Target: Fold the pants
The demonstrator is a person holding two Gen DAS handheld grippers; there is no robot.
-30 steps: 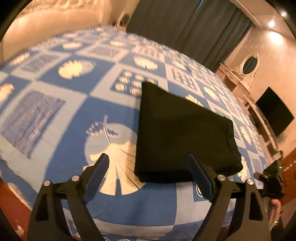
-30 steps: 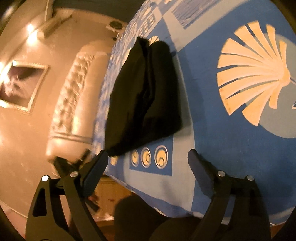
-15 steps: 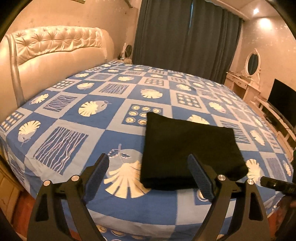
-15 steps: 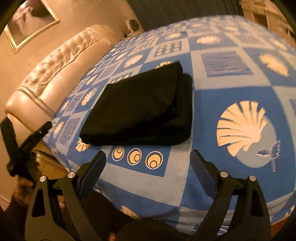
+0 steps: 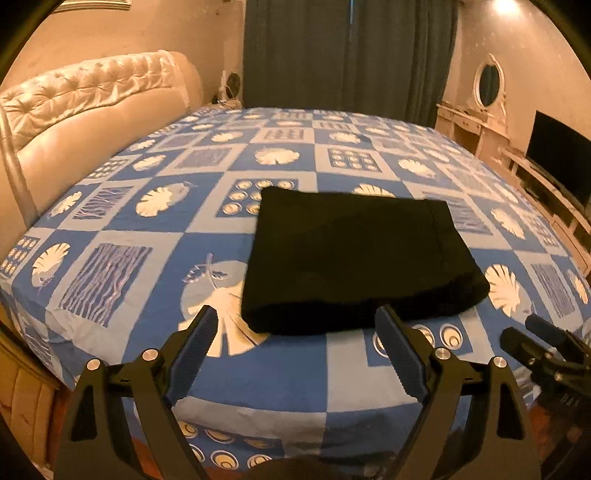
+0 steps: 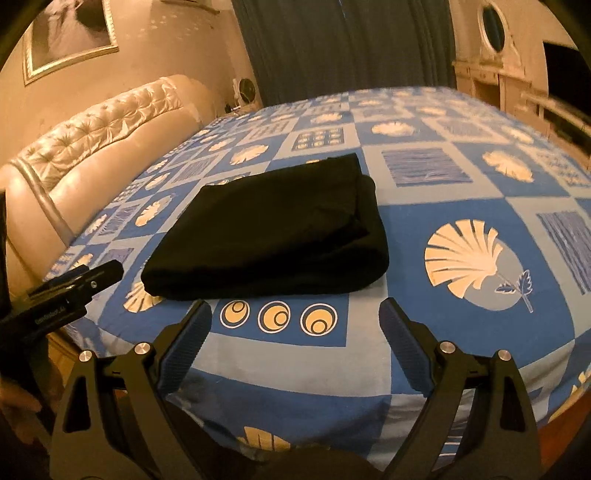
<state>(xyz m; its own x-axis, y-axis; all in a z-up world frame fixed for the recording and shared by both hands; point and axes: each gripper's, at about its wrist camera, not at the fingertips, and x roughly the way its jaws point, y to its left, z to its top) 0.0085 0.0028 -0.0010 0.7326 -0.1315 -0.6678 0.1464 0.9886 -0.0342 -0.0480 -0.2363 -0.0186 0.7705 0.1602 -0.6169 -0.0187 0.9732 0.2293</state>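
Observation:
The black pants (image 5: 354,258) lie folded into a flat rectangle on the blue shell-patterned bed (image 5: 147,229). In the right wrist view the same pants (image 6: 273,229) sit just beyond the fingertips, thick fold to the right. My left gripper (image 5: 297,325) hovers open over the bed's near edge, short of the pants, nothing between its fingers. My right gripper (image 6: 295,317) is open too, held apart from the cloth above the near edge. Each gripper shows in the other's view: the right gripper (image 5: 535,343) at the right edge, the left gripper (image 6: 74,288) at the left.
A tufted cream headboard (image 5: 85,107) runs along the bed's left side. Dark curtains (image 5: 343,55) hang behind. A dresser with an oval mirror (image 5: 487,81) and a dark TV screen (image 5: 557,158) stand at the right. A framed picture (image 6: 70,33) hangs over the headboard.
Both grippers drew back from the pants and rose; the views rolled level, so the whole bed and room show. The folded pants stayed in place. Both stayed open.

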